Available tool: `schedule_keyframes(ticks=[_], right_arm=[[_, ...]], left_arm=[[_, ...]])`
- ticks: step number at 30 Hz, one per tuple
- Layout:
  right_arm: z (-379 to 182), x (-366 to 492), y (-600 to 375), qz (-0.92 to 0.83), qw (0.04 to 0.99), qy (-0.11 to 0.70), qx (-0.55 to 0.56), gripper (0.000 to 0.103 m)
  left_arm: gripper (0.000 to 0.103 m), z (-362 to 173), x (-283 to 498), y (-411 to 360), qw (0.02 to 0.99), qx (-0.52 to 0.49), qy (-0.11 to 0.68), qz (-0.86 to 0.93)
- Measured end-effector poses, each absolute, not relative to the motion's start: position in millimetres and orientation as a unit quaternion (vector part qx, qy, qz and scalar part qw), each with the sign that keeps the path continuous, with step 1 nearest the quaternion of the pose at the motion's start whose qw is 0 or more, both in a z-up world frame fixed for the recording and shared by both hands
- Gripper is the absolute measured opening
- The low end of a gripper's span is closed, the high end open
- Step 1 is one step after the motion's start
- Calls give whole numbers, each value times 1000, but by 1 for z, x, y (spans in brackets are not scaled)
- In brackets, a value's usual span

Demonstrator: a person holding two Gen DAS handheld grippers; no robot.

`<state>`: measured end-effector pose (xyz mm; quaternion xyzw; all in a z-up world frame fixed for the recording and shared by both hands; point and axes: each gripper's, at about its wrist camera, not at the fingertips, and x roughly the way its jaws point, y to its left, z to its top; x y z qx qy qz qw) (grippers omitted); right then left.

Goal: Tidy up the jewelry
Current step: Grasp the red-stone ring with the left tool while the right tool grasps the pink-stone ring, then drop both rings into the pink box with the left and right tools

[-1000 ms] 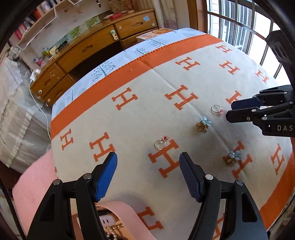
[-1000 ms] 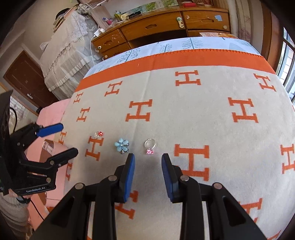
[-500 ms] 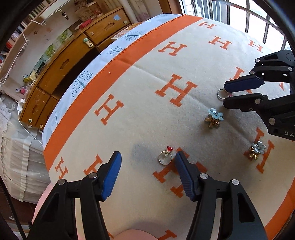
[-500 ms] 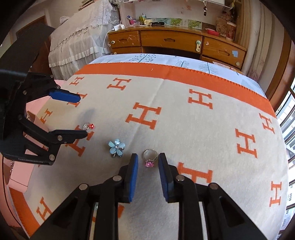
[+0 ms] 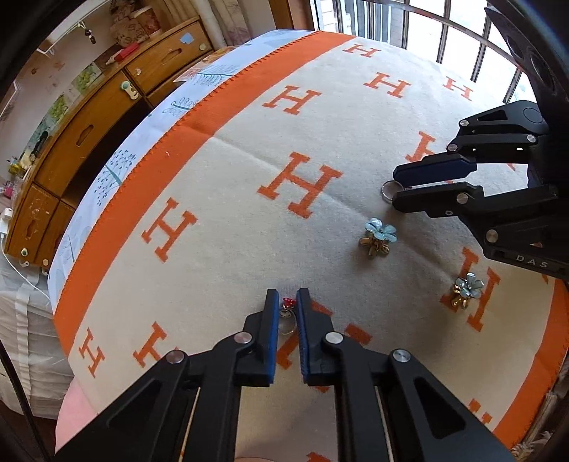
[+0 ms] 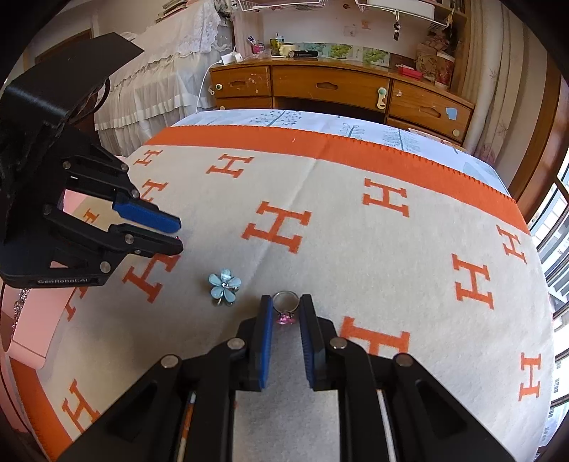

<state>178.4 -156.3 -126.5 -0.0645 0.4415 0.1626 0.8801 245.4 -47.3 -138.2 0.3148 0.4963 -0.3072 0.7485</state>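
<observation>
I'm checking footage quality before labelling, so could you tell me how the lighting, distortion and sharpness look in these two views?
Left wrist view: strong fisheye bending of the blanket, the window blown out white, the red-stone ring sharp though small between the fingers. Right wrist view: even daylight, soft shadow under the blue flower clip, the pink-stone ring crisp, the corners dark with vignetting.

A cream blanket [image 6: 355,256] with orange H letters and a broad orange border covered the bed, over a pale sheet [image 6: 320,122] printed with blue plants. Beyond its far edge stood a wooden dresser [image 6: 330,87] with drawers, clutter along its top. White wire shelves [image 6: 284,4] hung on the wall above. A white lace-trimmed cover [image 6: 160,74] draped furniture at left. Daylight came through a barred window [image 5: 444,32].
</observation>
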Motion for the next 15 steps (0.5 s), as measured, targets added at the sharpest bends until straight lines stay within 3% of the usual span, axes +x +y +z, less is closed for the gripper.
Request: schedule_keyframes(ticks=[15], right_arm=[[-94,167,-169,179,879,441,23,14]], left_arm=[[6,-99,252,6,796,104,557,-215]])
